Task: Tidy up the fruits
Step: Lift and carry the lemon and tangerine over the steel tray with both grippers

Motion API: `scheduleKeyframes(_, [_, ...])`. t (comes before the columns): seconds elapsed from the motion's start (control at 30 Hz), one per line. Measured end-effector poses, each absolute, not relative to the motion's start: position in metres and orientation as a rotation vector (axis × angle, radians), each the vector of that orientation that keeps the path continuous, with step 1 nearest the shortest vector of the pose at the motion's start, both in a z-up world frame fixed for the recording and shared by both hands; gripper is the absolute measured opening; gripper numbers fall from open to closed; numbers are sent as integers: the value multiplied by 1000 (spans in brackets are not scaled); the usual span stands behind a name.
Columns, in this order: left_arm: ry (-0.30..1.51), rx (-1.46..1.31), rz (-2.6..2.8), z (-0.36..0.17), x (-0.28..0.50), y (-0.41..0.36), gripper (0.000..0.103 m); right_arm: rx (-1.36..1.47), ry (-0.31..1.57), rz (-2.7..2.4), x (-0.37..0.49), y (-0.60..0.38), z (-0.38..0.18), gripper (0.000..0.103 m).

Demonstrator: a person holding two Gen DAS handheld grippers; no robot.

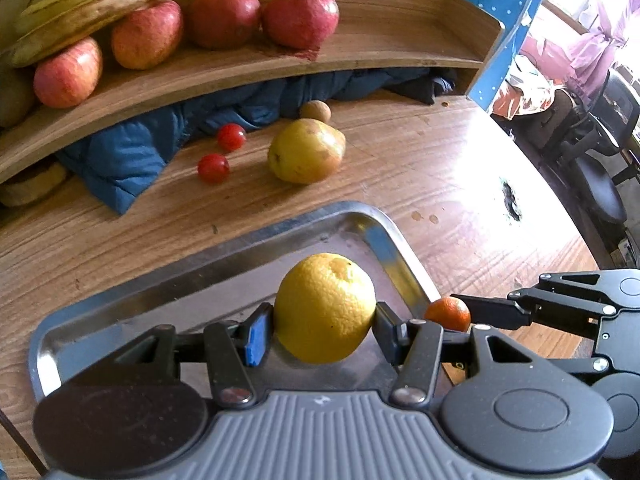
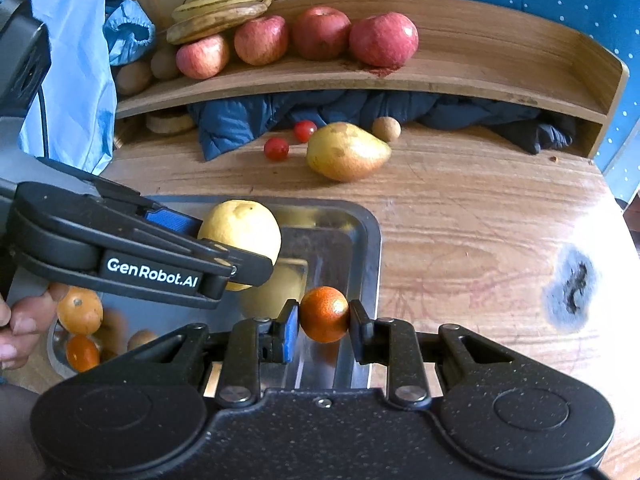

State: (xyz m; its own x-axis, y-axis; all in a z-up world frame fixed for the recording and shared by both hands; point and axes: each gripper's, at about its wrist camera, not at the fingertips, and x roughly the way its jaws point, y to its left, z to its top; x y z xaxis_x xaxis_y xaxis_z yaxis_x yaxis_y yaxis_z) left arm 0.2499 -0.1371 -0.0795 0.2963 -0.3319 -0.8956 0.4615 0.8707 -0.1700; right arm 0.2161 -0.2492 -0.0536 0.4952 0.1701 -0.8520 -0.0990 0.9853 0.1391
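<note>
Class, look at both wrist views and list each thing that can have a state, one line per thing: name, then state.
left claw: shut on the lemon
lemon: held above the metal tray
right claw: shut on the mandarin
mandarin: held over the tray's edge
metal tray: on the table, some fruit inside
pear: lying on its side on the table
wooden shelf: apples and bananas at its left, bare at its right
</note>
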Motion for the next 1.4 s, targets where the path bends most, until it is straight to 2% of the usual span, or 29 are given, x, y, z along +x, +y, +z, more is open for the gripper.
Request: scheduleKeyframes(1.4, [1176,110,-475,-84,212,-154,58,26,1114,345,169,-255,-63,28])
